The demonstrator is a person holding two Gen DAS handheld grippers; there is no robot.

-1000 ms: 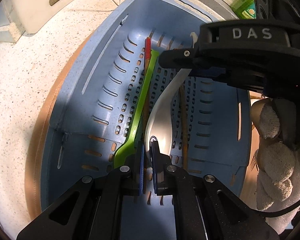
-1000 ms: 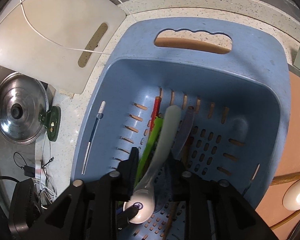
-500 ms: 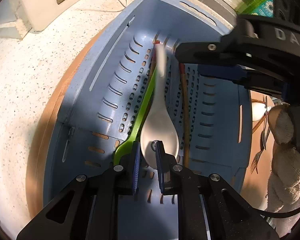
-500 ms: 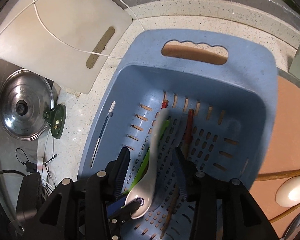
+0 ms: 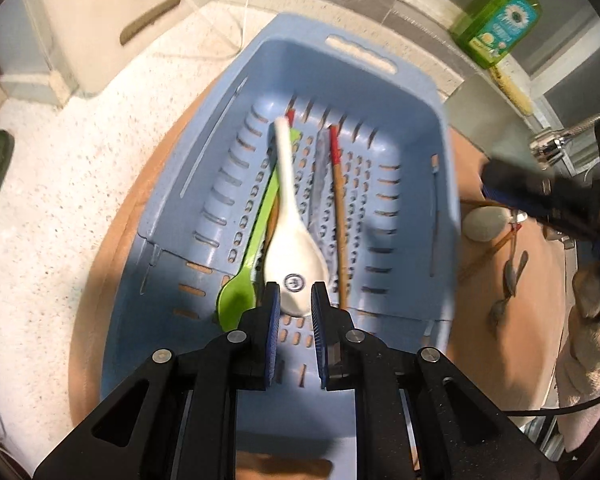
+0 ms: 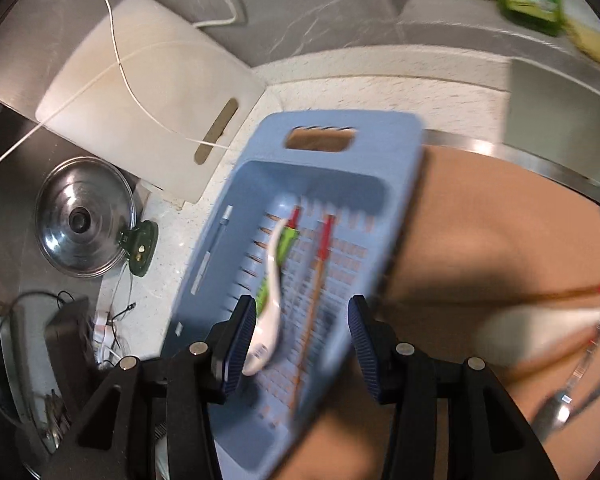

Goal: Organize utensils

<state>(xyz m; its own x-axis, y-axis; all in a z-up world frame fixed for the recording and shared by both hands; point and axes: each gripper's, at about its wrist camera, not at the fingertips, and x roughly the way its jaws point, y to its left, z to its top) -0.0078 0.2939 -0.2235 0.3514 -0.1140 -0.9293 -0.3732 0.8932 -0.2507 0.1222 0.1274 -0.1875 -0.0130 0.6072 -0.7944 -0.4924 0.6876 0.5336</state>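
White spoon (image 5: 290, 236), green spoon (image 5: 252, 248) and chopsticks (image 5: 339, 216) lie in the blue basket (image 5: 180, 184); more utensils (image 5: 508, 276) wait on the surface (both claws empty: left claw (image 5: 296, 300) slightly parted, right claw (image 6: 302, 332) just widening).

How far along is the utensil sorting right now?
Done: the white spoon, green spoon and red-tipped chopsticks lie in the blue basket. In hand: nothing; the left gripper sits open around the white spoon's bowl, and the right gripper, jaws just opening, is empty. Left: another white spoon, chopsticks and metal utensils outside the basket.
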